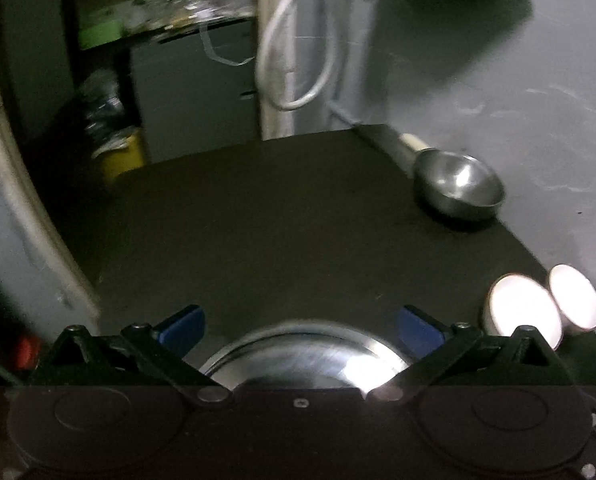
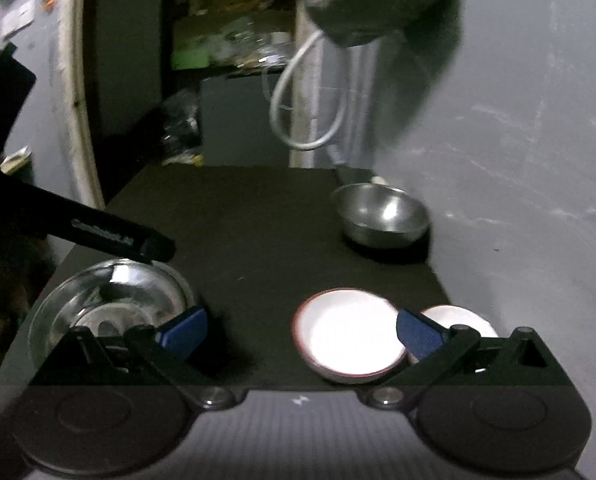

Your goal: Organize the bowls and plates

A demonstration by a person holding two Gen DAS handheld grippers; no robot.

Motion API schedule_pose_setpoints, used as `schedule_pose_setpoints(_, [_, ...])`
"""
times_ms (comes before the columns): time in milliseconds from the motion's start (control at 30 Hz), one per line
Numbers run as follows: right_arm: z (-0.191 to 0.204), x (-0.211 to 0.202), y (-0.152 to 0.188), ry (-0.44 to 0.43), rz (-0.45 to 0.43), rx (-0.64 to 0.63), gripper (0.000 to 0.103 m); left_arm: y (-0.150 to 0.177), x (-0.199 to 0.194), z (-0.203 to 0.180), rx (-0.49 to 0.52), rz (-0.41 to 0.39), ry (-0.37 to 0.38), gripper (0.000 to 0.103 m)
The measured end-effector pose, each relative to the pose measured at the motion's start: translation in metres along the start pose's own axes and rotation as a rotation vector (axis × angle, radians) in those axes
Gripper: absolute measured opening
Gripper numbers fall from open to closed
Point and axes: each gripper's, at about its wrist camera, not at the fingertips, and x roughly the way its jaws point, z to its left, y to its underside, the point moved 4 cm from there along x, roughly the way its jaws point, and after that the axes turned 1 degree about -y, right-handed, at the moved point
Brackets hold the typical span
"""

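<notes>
A glass bowl point(image 2: 109, 304) sits at the near left of the dark table point(image 2: 257, 240); in the left wrist view it point(image 1: 306, 356) lies just below my open left gripper point(image 1: 302, 324). The left gripper's body point(image 2: 97, 232) hovers over the bowl. Two white bowls stand near right: a larger one point(image 2: 350, 336) point(image 1: 522, 308) and a smaller one point(image 2: 458, 316) point(image 1: 574, 296). A steel bowl point(image 2: 382, 216) point(image 1: 458, 188) stands at the far right by the wall. My right gripper point(image 2: 302, 332) is open and empty, its right finger over the white bowls.
A grey wall point(image 2: 518, 160) runs along the table's right edge. A white cable loop point(image 2: 310, 100) hangs on a post behind the table. A grey cabinet point(image 2: 241, 120) and cluttered shelves stand at the back left.
</notes>
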Motion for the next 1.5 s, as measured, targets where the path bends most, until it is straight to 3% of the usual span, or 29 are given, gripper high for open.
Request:
schedule_pose_setpoints(200, [-0.031,0.012,-0.008,0.019,-0.026,0.104,0.103,-0.034,0.031,-0.036,0.076,-0.007,0.067,0.102])
schedule_pose_setpoints(367, [-0.054,0.038,-0.017,0.041,-0.057,0.214,0.103,-0.059,0.06,-0.048,0.098,-0.003,0.077,0.102])
schedule_pose_setpoints(633, [-0.084,0.111,-0.044,0.176,-0.053,0.325,0.101,-0.118,0.118,-0.049,-0.067,0.045,0.074,0.102])
schedule_pose_setpoints(733, [-0.095,0.137,-0.05,0.193,-0.039,0.384,0.094,-0.129,0.136,-0.054,-0.14,0.06,0.097,0.102])
schedule_pose_setpoints(833, [-0.102,0.152,-0.053,0.183,-0.056,0.414,0.09,-0.133,0.152,-0.062,-0.137,0.085,0.1,0.1])
schedule_pose_setpoints(1033, [-0.104,0.174,-0.057,0.143,-0.044,0.408,0.075,-0.128,0.174,-0.078,-0.107,0.142,0.15,0.071])
schedule_pose_setpoints(1100, [-0.103,0.178,-0.057,0.135,-0.026,0.407,0.072,-0.125,0.178,-0.083,-0.1,0.161,0.173,0.05])
schedule_pose_setpoints(1233, [-0.103,0.182,-0.051,0.122,-0.009,0.407,0.062,-0.119,0.182,-0.092,-0.069,0.179,0.218,0.03])
schedule_pose_setpoints(1300, [-0.104,0.182,-0.049,0.101,-0.002,0.42,0.054,-0.116,0.184,-0.092,-0.069,0.197,0.249,0.013])
schedule_pose_setpoints(1500, [-0.103,0.168,-0.049,0.064,-0.004,0.407,0.045,-0.109,0.163,-0.085,-0.072,0.17,0.265,0.012])
